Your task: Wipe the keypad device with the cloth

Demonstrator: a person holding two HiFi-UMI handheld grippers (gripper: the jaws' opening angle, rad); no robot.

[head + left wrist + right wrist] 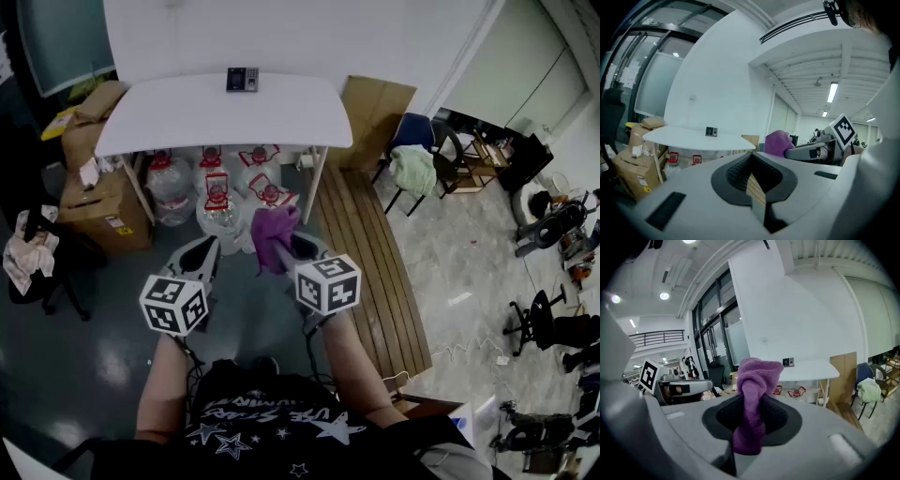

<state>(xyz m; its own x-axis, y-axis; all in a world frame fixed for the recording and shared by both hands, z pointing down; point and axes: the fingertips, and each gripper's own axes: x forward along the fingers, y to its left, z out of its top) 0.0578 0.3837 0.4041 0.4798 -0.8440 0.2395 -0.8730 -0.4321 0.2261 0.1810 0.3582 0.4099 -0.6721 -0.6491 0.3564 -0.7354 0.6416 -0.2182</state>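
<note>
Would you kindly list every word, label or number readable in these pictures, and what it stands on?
Nothing can be read with certainty.
Shirt: white print, too blurred.
Keypad device: keys too small.
Cardboard box: label too small.
Marker cubes: patterns only, no words.

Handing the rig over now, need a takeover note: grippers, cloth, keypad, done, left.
Grippers: left gripper shut, empty; right gripper shut on the purple cloth.
Things: the keypad device sits on the white table by the wall, ahead of both grippers, and the cloth is not touching it.
Done: cloth gripped.
Left: approach the table, wipe the keypad device.
</note>
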